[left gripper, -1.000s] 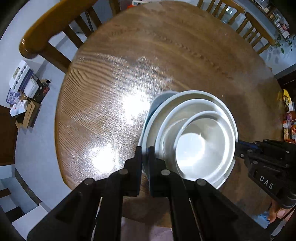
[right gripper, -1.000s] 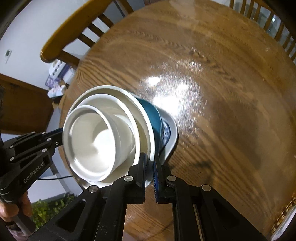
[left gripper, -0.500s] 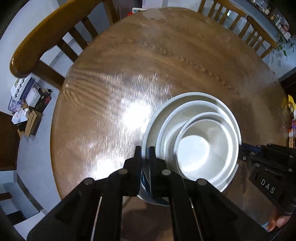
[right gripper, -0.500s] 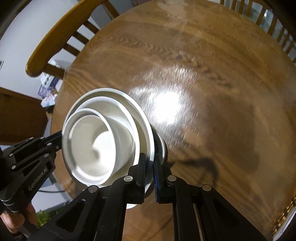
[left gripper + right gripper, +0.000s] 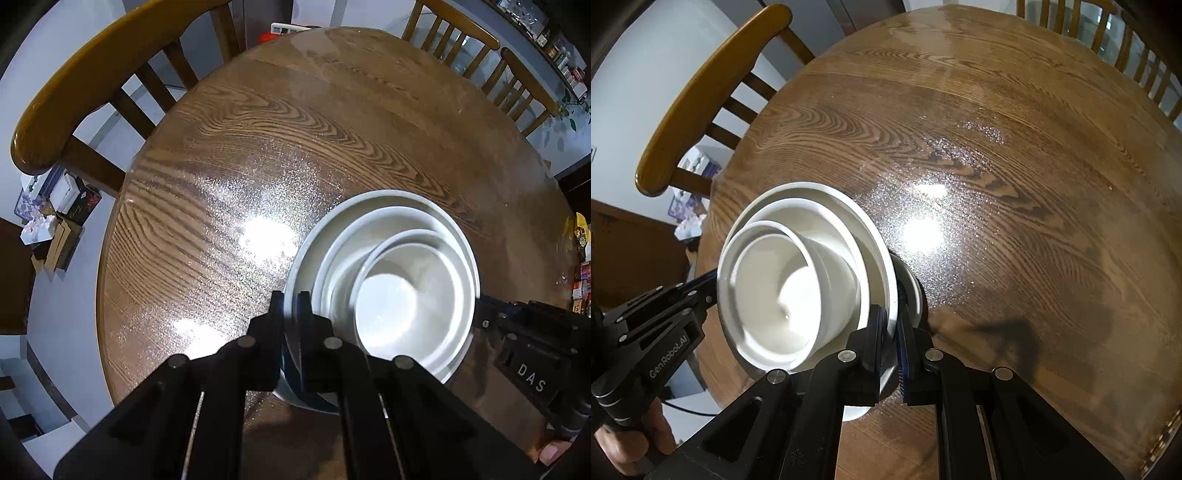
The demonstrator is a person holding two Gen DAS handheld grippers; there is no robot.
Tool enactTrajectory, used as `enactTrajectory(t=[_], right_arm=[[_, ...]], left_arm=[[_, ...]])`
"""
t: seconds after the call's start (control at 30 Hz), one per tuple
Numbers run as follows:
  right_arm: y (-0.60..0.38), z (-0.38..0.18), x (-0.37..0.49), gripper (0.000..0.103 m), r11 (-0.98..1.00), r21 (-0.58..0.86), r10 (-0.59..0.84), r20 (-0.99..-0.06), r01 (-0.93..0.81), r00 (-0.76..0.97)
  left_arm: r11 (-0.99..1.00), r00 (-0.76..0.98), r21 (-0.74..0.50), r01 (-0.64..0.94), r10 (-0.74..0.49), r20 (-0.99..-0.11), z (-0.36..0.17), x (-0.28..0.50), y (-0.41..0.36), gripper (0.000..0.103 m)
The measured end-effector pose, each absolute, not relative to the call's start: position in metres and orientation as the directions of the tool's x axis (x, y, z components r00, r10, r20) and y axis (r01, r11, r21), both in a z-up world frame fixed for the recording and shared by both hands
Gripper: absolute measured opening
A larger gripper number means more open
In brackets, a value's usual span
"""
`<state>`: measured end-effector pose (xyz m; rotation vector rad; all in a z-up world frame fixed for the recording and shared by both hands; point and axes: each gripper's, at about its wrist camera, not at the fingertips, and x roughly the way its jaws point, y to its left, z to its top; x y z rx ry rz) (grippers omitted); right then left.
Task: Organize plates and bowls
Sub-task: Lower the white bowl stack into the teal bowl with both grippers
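Note:
Three white bowls sit nested: a large white bowl (image 5: pixel 380 201) (image 5: pixel 812 188), a middle one and a small bowl (image 5: pixel 402 302) (image 5: pixel 775 295). My left gripper (image 5: pixel 290 308) is shut on the large bowl's left rim. My right gripper (image 5: pixel 894 325) is shut on the opposite rim; it shows in the left wrist view as the right gripper (image 5: pixel 480 317). Under the stack, only edges of a blue bowl (image 5: pixel 291 384) and a pale plate (image 5: pixel 855 411) show. The left gripper (image 5: pixel 709 286) comes in from the left in the right wrist view.
The round wooden table (image 5: pixel 280 147) (image 5: pixel 1015 184) spreads out beyond the stack with bright glare spots. Wooden chairs (image 5: pixel 74 99) (image 5: pixel 701 96) stand around its far and left edges. Boxes (image 5: pixel 55 206) lie on the floor to the left. A hand (image 5: pixel 628 443) grips the left tool.
Both grippers have shifted level over the table with the white bowls held between them. The blue bowl and plate, which stuck out past the rim, are now almost covered.

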<state>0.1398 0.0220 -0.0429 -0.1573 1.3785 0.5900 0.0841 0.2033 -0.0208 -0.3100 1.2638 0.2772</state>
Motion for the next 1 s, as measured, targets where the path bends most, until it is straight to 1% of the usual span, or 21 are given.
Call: enactTrajectory(t=[0.37,0.47,0.53,0.57,1.0], right_arm=[[0.0241,-0.0413,0.1416,0.011,0.852,0.214,0.282,-0.957,-0.478,0.074],[0.0221,-0.0418,0.1426,0.011,0.854,0.218,0.282,-0.957,-0.472,0.068],[0.0206,-0.0421,0.1434,0.011,0.856,0.223,0.283,-0.957,-0.467,0.062],[0.0198,-0.0419,0.144,0.011,0.857,0.228,0.286,-0.956,-0.463,0.059],[0.0227,-0.0383,0.1424,0.011,0.857,0.183,0.249,-0.965,-0.482,0.077]], left_arm=[[0.917,0.267,-0.078,-0.39,0.032,-0.963,-0.0228,0.0819,0.207,0.01],[0.916,0.263,-0.069,-0.396,0.041,-0.964,-0.0226,0.081,0.2087,0.018],[0.915,0.261,-0.066,-0.399,0.044,-0.964,-0.0233,0.0805,0.2104,0.025],[0.914,0.258,-0.063,-0.4,0.046,-0.965,-0.0236,0.0799,0.2113,0.026],[0.921,0.248,-0.054,-0.387,0.048,-0.967,-0.0257,0.0776,0.2094,0.027]])
